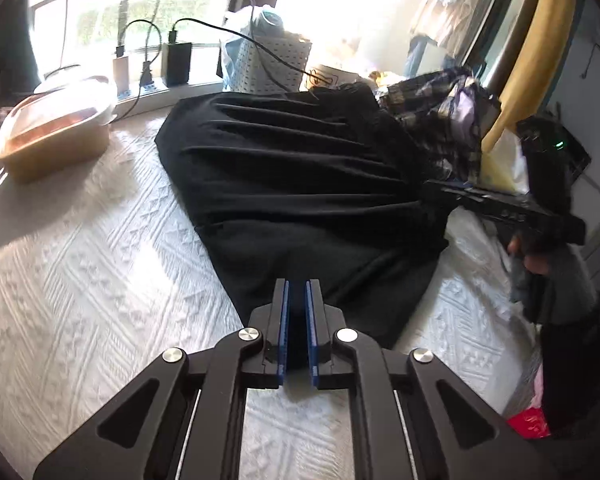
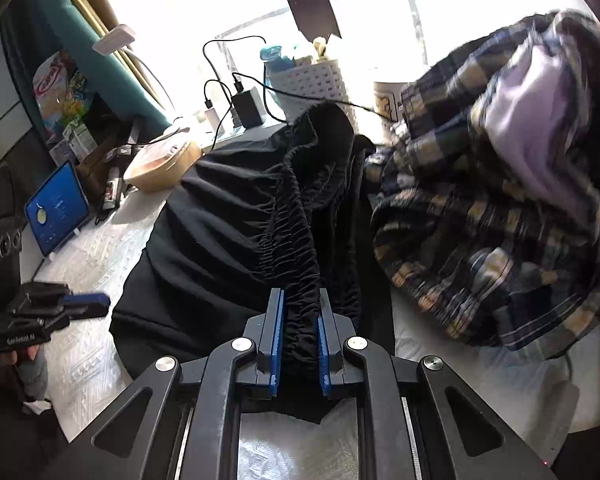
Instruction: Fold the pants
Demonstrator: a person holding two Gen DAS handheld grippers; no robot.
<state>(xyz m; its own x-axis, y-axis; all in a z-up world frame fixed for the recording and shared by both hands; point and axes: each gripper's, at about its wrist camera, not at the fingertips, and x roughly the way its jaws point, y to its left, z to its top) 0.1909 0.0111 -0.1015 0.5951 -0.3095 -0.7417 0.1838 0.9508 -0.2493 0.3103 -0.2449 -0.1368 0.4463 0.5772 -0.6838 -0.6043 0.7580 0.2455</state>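
Black pants (image 1: 300, 184) lie on the white quilted bed (image 1: 80, 300), stretched taut with long creases. My left gripper (image 1: 297, 286) is shut on the near edge of the pants, black cloth between its blue pads. My right gripper (image 2: 300, 300) is shut on the pants' gathered elastic waistband (image 2: 296, 208), which runs away from its jaws. The right gripper also shows in the left wrist view (image 1: 500, 208) at the pants' right edge. The left gripper shows in the right wrist view (image 2: 60, 308) at the left.
A plaid garment (image 2: 492, 200) is heaped right of the pants. A lidded food container (image 1: 56, 128) sits at the left. Chargers and cables (image 1: 176, 60) and a white basket (image 1: 268, 60) stand by the window. A tablet (image 2: 56, 208) leans at the bed's edge.
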